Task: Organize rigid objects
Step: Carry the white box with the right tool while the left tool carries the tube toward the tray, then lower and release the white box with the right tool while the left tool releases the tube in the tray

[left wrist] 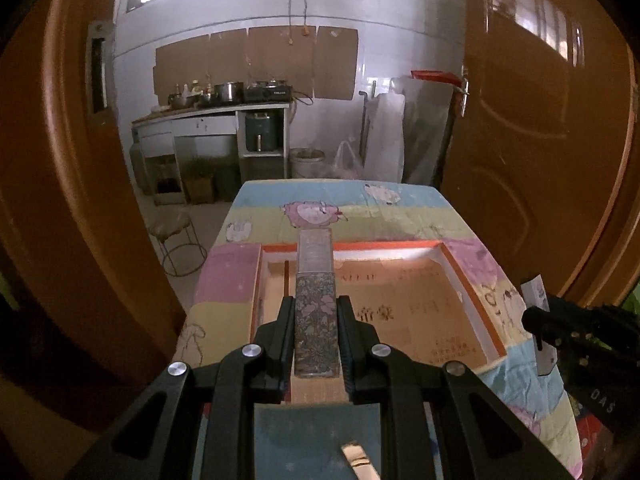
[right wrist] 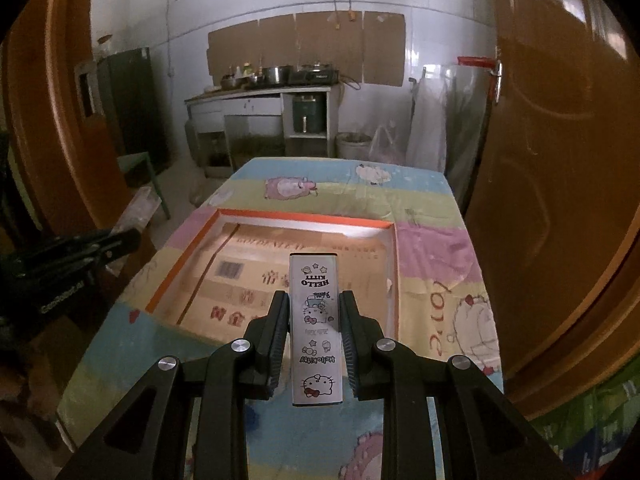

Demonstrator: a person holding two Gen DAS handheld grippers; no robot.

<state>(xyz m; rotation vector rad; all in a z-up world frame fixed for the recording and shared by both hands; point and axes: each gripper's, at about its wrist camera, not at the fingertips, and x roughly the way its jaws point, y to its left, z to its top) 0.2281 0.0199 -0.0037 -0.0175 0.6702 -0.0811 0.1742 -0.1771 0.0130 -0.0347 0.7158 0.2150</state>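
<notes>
My left gripper (left wrist: 315,306) is shut on a long floral-patterned box (left wrist: 315,320) with a clear far end, held level above the near left part of an open orange-rimmed cardboard tray (left wrist: 472,276). My right gripper (right wrist: 315,300) is shut on a white Hello Kitty box (right wrist: 316,320), held above the tray's (right wrist: 394,240) near right side. The right gripper also shows at the right edge of the left wrist view (left wrist: 536,320), and the left gripper at the left edge of the right wrist view (right wrist: 128,242).
The tray lies on a table with a pastel cartoon cloth (left wrist: 360,200). Orange doors (left wrist: 540,120) stand close on both sides. A wire stool (left wrist: 176,236) is on the floor to the left, a kitchen counter (left wrist: 212,112) at the back. A small metal object (left wrist: 358,460) lies near my left gripper's base.
</notes>
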